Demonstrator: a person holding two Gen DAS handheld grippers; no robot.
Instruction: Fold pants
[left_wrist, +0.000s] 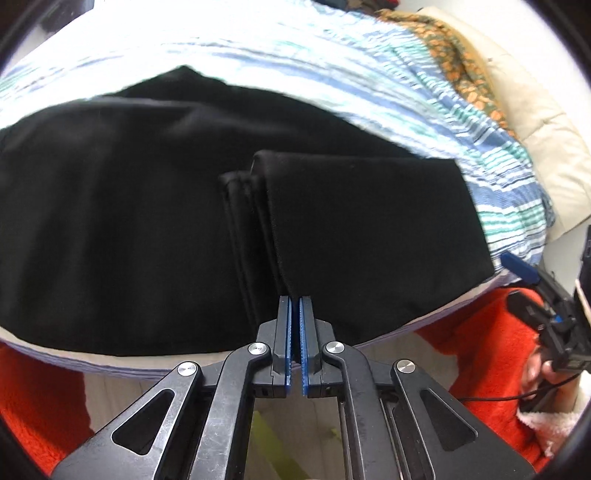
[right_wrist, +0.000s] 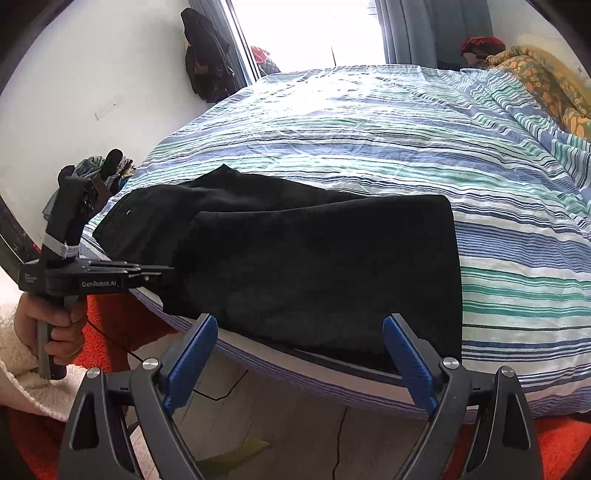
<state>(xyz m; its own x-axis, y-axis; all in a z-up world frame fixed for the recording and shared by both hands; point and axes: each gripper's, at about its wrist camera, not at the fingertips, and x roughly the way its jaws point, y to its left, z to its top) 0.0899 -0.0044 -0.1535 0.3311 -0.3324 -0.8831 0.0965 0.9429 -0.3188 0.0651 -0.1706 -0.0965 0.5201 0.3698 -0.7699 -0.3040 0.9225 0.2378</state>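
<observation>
Left gripper (left_wrist: 295, 306): jaws pinched tight on the hem edge of the black pants (left_wrist: 147, 206). Right gripper (right_wrist: 299, 354): jaws spread wide, empty, poised at the near edge.

Pants lie folded on the striped bedspread (right_wrist: 369, 129), near the bed's front edge. Cloth looks soft, limp, light (probably drapes and slides). Best gripped at hems or fold corners.

Room: white wall, bright window (right_wrist: 314, 33), orange rug (left_wrist: 487, 332) below.
</observation>
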